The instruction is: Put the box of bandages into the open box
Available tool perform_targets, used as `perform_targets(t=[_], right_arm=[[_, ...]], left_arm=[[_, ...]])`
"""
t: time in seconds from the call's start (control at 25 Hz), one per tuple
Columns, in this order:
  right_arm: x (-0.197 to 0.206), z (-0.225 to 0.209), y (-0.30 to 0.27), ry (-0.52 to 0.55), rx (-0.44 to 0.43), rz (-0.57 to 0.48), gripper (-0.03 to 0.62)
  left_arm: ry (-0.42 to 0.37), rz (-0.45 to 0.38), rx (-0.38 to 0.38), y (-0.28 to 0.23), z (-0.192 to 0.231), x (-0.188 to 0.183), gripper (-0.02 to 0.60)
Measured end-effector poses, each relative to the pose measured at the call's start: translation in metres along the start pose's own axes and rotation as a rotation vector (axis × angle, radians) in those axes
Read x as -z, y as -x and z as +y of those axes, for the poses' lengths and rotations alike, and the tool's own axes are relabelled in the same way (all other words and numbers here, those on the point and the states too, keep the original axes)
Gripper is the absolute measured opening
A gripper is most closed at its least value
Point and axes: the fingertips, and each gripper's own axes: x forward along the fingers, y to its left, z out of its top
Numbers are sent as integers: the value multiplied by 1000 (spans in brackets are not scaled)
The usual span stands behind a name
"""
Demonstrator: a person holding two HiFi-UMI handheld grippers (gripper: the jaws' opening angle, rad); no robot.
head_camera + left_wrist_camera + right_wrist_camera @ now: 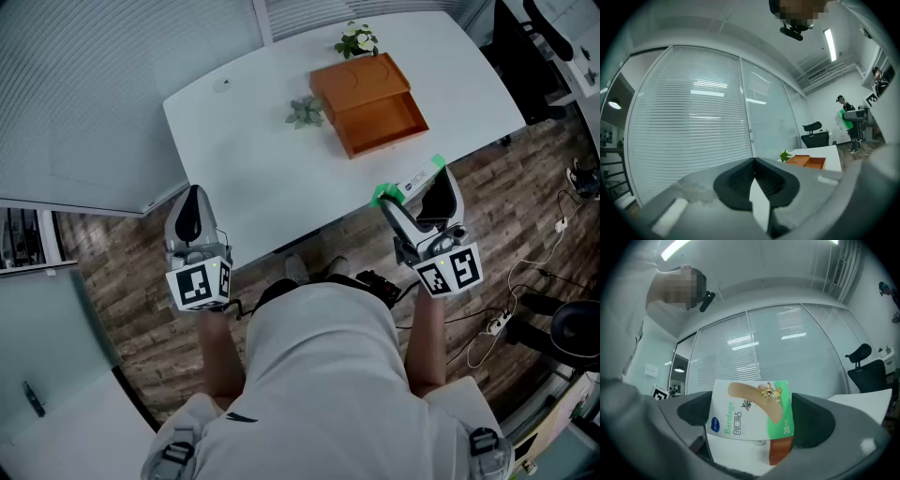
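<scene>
Two grippers held out in front of the torso, one in each hand.
The left gripper (193, 195) points forward, its jaws pressed together with nothing between them. The right gripper (413, 190) points forward and slightly leftward, its jaws clamped on the box of bandages (750, 411).

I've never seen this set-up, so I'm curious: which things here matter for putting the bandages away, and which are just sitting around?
Part of the job:
box of bandages, gripped by the right gripper; open orange box; white table.

Just lying about:
flowering plant; small green plant; cables on the floor; left gripper, shut, holding nothing.
</scene>
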Motion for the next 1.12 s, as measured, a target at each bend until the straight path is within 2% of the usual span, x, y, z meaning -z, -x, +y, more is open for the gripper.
perform_targets(t=[0.6,1.12], right_arm=[[0,0,1,-37,-3,-5,529],[0,7,-6,-56,41,-18,529]], left_arm=[[8,1,-3,2,0,1,6],[8,-13,47,-11,15,-1,6]])
